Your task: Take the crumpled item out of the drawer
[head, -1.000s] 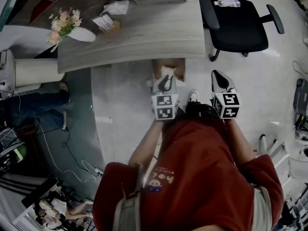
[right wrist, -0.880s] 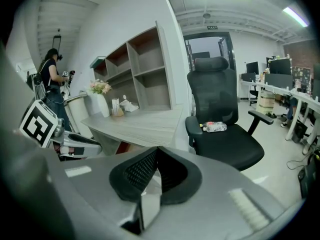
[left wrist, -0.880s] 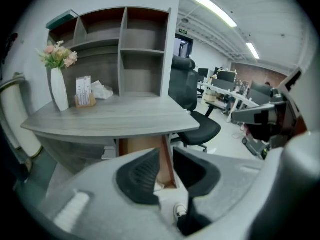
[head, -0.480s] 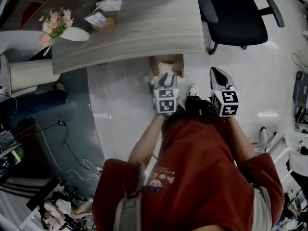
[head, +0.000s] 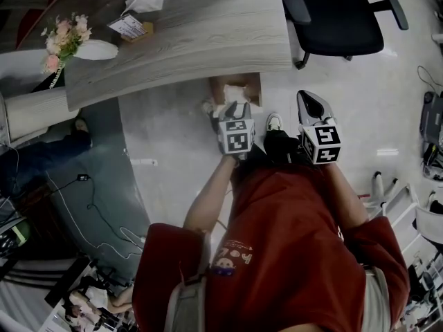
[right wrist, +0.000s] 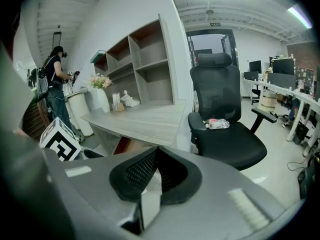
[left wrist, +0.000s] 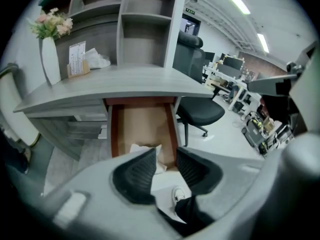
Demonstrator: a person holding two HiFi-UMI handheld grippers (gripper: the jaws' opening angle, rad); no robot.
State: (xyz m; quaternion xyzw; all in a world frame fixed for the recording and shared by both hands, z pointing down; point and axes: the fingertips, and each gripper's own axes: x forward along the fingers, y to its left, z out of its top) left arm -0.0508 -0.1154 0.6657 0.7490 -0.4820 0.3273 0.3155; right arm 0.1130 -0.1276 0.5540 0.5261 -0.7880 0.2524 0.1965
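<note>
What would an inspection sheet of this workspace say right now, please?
Surface: grey desk, its drawer pulled open.
Job's things: crumpled white paper lies at the drawer's front.
Clutter: flower vase, card holder, bottle on the black office chair.
Grippers: left gripper jaws have just been opening, nothing gripped, aimed at the paper; right gripper shut, empty.
Cables: cable on the floor at left.
Surroundings: shelving over the desk.

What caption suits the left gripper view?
Left tool, jaws just opened and empty, aimed at crumpled white paper in brown drawer under grey desk.
</note>
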